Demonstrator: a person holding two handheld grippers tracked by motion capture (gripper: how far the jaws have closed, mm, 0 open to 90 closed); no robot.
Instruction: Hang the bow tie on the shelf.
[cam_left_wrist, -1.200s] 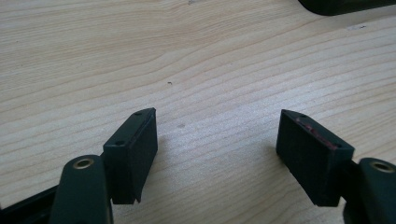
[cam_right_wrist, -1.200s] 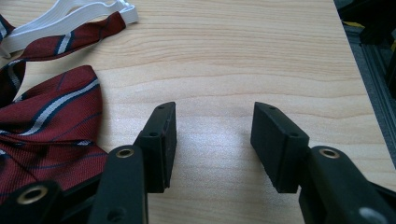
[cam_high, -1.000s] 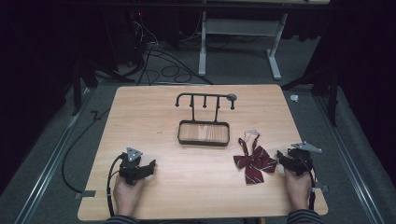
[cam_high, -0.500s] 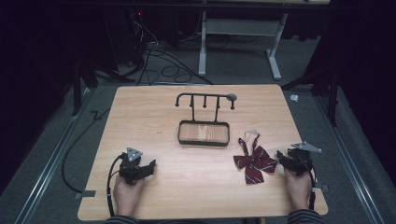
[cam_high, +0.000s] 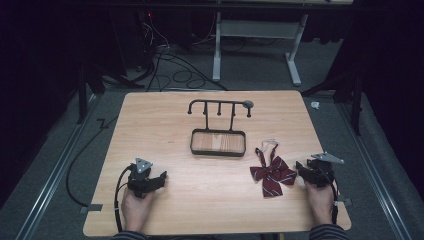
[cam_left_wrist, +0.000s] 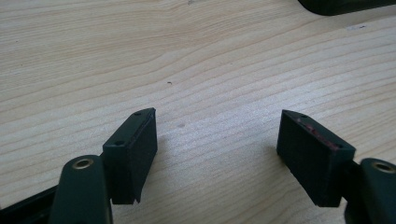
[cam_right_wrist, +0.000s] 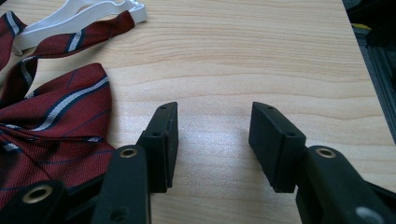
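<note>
Bow tie waiting, both grippers parked

The striped bow tie (cam_high: 272, 173) lies flat on the desk (cam_high: 165, 125), near right, just beside the right gripper (cam_high: 301, 169), probably first to grab it. Left gripper (cam_high: 161, 178) rests near left. Both have their fingers spread, holding nothing; the hook stand (cam_high: 218, 129) sits farther back, likely the tie's destination.

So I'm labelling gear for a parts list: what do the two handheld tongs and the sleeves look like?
Both tongs, left and right, are black with flat rectangular jaw pads, brass-coloured rivets, a grey three-cornered top plate and a trailing black cable. The sleeves are dark-striped.
</note>
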